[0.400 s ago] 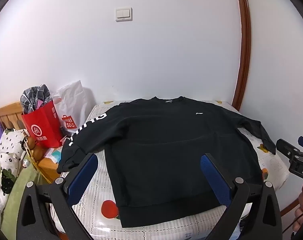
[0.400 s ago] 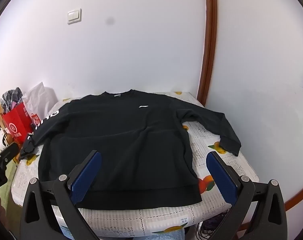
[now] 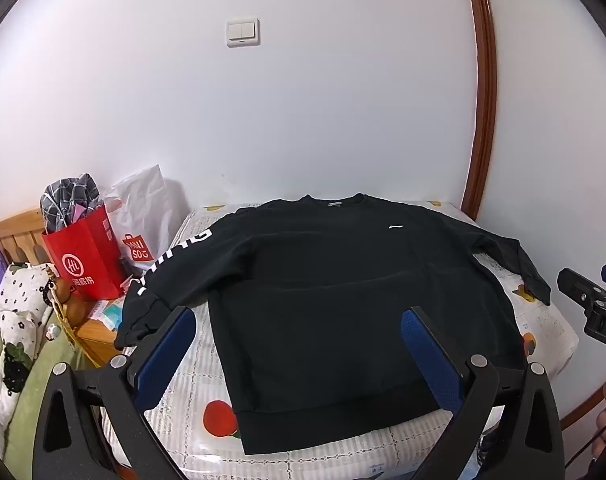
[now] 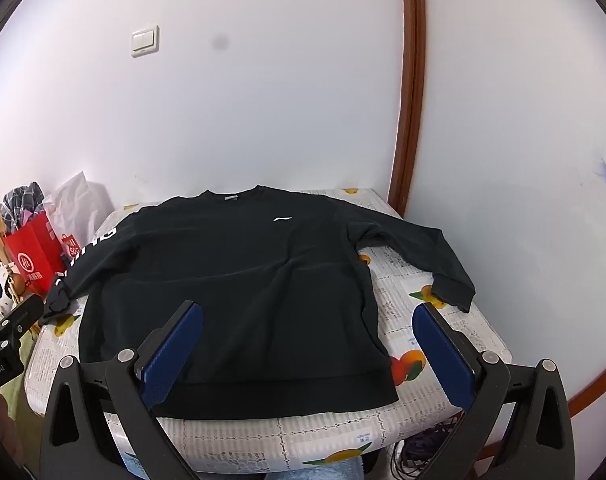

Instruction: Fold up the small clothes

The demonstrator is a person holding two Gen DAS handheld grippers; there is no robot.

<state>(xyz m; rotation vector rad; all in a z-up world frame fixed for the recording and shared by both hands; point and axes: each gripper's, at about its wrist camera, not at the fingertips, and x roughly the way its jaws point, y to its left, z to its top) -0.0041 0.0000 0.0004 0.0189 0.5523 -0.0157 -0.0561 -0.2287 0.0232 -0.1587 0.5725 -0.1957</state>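
Tabletop [image 3: 191, 412] unchanged: sweatshirt [image 3: 343, 300] stays flat, both claws still wide.

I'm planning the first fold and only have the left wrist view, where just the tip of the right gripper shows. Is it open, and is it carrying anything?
Observer: The right wrist view shows the right gripper with its jaws wide apart and nothing between them. It hangs above the near part of the black sweatshirt.
Operator: Part of the hem near its right end is blocked in my view. Is it flat there?
Observer: Yes. That stretch of hem lies flat on the table up to its right corner, with no edge turned up.
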